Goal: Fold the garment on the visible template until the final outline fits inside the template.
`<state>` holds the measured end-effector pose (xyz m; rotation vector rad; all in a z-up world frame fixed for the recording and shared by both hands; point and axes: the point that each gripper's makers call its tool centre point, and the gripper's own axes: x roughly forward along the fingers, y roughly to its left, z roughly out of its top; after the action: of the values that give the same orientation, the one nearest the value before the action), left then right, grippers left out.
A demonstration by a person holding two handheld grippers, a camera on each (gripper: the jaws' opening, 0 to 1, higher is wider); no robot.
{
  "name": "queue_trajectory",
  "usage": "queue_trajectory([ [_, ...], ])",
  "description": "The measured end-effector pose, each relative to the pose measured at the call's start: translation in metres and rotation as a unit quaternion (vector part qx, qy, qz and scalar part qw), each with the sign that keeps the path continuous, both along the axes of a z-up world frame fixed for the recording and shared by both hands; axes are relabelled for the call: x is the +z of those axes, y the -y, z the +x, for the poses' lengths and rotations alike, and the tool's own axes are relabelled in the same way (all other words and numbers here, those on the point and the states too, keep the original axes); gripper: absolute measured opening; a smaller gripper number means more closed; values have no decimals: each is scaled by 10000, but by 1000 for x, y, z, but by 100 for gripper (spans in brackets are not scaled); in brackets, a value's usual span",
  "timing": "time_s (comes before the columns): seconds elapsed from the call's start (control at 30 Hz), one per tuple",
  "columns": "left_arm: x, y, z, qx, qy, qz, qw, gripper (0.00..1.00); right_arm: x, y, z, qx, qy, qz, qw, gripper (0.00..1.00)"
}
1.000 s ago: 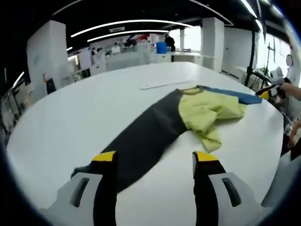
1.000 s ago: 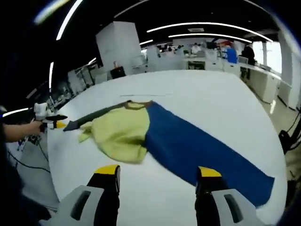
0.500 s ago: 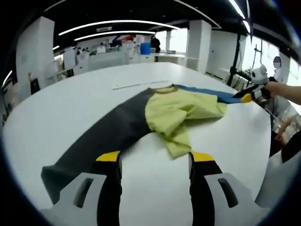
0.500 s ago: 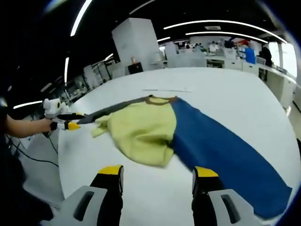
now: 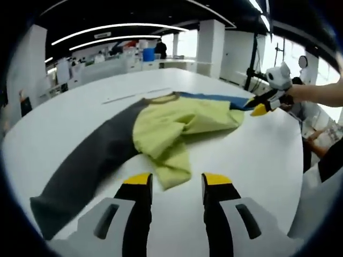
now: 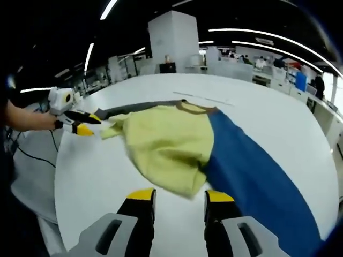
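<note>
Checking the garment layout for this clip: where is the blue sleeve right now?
In the right gripper view the blue sleeve runs across the white table to the right of the yellow body, just beyond the right gripper.

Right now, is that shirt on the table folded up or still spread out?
Mostly spread out: the shirt's grey sleeve and blue sleeve stretch flat across the white table, while the yellow body is bunched, not neatly folded.

My view takes in a broad white round table (image 5: 257, 155), a garment (image 5: 171, 120) spread flat on it, grey sleeve toward 8 o'clock, yellow-green body bunched at centre, blue sleeve (image 6: 252, 171) toward 5 o'clock in the right gripper view
</note>
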<state>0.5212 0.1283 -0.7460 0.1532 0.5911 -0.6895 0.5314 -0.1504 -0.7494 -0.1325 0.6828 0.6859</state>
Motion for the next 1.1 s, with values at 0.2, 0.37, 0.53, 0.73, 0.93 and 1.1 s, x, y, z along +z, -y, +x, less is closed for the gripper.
queue_trajectory([
  [0.2, -8, 10, -3, -119, -39, 122, 9998, 27, -10, -4, 3, 88, -28, -101, 9999, 24],
  [0.37, -18, 11, -2, -202, 33, 406, 9990, 21, -14, -5, 5, 172, 58, -261, 9995, 17],
  [0.53, -18, 11, 3, -124, 89, 388, 9991, 17, -18, -3, 9, 153, 106, -396, 9990, 10],
  [0.73, -20, 19, 5, -347, 289, 737, 9963, 11, -20, -4, 10, 220, 197, -581, 9979, 7],
  [0.93, -24, 22, 9, -282, 316, 848, 9955, 0, -19, -2, 12, 238, 244, -726, 9968, 0],
  [1.1, -17, 21, 7, -169, 264, 692, 9971, 0, -15, -2, 11, 193, 178, -606, 9978, 0],
])
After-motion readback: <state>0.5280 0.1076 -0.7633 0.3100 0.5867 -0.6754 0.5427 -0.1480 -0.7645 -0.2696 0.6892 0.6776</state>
